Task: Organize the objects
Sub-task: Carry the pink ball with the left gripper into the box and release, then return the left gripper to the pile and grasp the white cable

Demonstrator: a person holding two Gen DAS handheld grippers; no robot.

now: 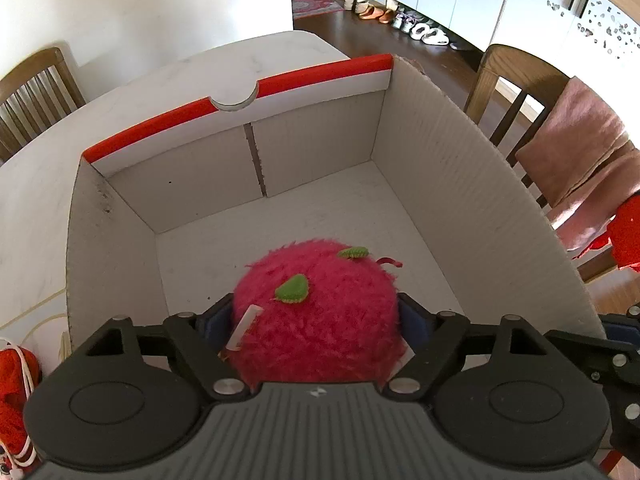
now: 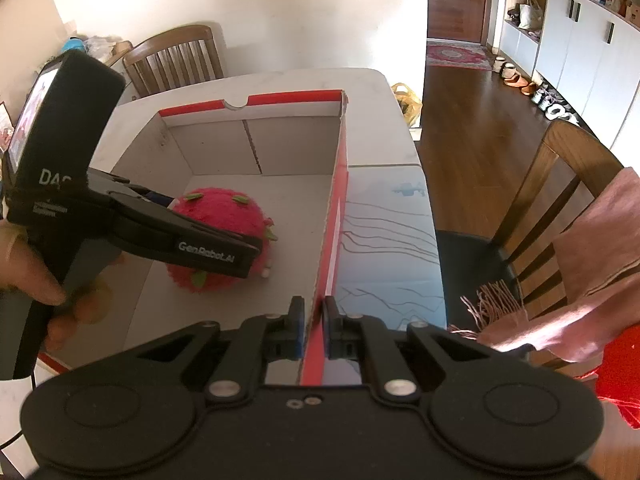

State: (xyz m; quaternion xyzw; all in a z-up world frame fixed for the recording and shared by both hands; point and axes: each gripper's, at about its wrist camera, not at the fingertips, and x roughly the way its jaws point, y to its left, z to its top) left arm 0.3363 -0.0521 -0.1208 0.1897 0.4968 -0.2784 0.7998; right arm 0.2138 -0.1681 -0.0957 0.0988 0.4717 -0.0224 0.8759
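Plush (image 1: 316, 312) sits on the box (image 1: 460, 184) floor between the left gripper's (image 1: 316, 320) spread jaws, right gripper (image 2: 313, 316) clamped on the box wall, so a careless withdrawal could snag fur.

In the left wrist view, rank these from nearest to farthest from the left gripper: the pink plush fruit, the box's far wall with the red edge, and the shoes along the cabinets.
1. Pink plush fruit: between the left gripper's fingers, inside the box.
2. Box's far wall: across the box, red-edged, with a notch.
3. Shoes: on the floor beyond the table, upper right.
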